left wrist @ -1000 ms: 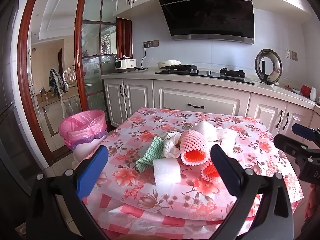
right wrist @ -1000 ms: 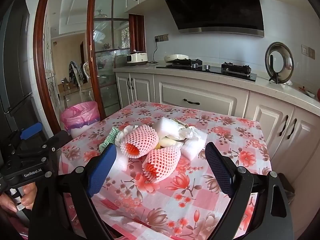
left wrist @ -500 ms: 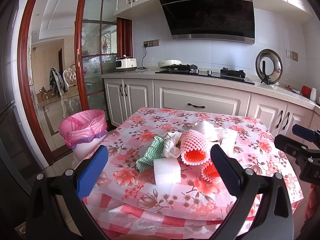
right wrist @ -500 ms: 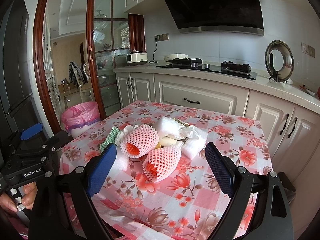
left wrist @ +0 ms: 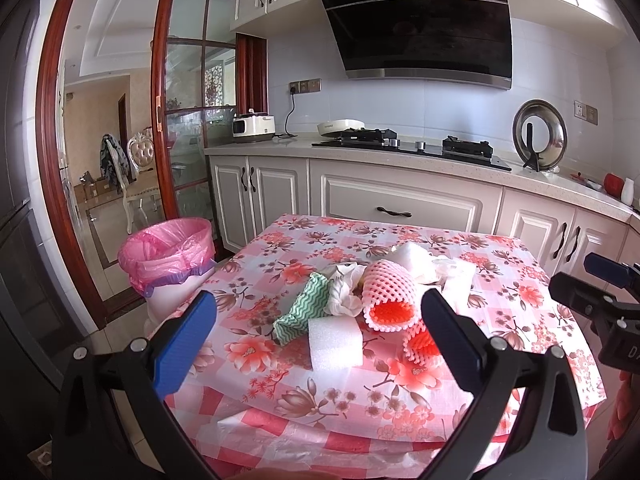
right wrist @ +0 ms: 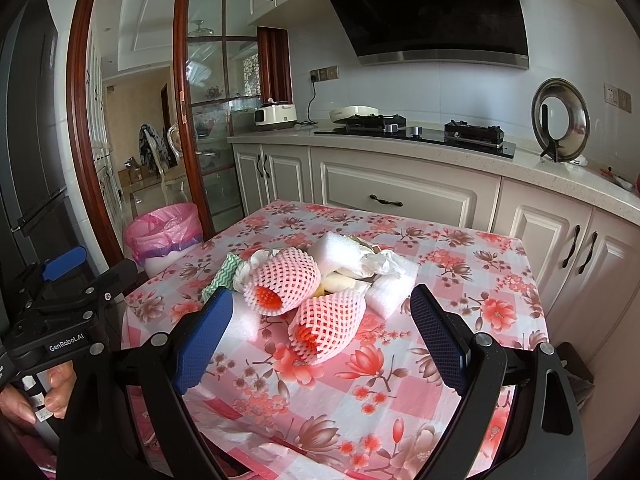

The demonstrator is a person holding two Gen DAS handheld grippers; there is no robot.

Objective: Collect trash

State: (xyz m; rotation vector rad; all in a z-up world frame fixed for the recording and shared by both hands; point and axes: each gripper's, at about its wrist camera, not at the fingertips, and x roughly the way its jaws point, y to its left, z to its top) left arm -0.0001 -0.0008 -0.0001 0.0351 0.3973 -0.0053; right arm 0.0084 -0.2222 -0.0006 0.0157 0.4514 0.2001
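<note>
A heap of trash lies mid-table on the floral cloth [left wrist: 280,380]: two pink foam fruit nets [left wrist: 386,292] [right wrist: 328,324], a white foam block [left wrist: 335,343], a green zigzag cloth [left wrist: 304,312], crumpled white paper [right wrist: 380,264] and more white foam [right wrist: 344,252]. My left gripper [left wrist: 320,344] is open and empty, held short of the heap at the table's near edge. My right gripper [right wrist: 320,334] is open and empty, also short of the heap, with the nearer net between its fingers in view.
A bin with a pink liner [left wrist: 168,252] stands on the floor left of the table; it also shows in the right wrist view [right wrist: 164,232]. Cabinets and a counter with a hob [left wrist: 412,148] run behind the table. A glass sliding door [left wrist: 184,160] is at left.
</note>
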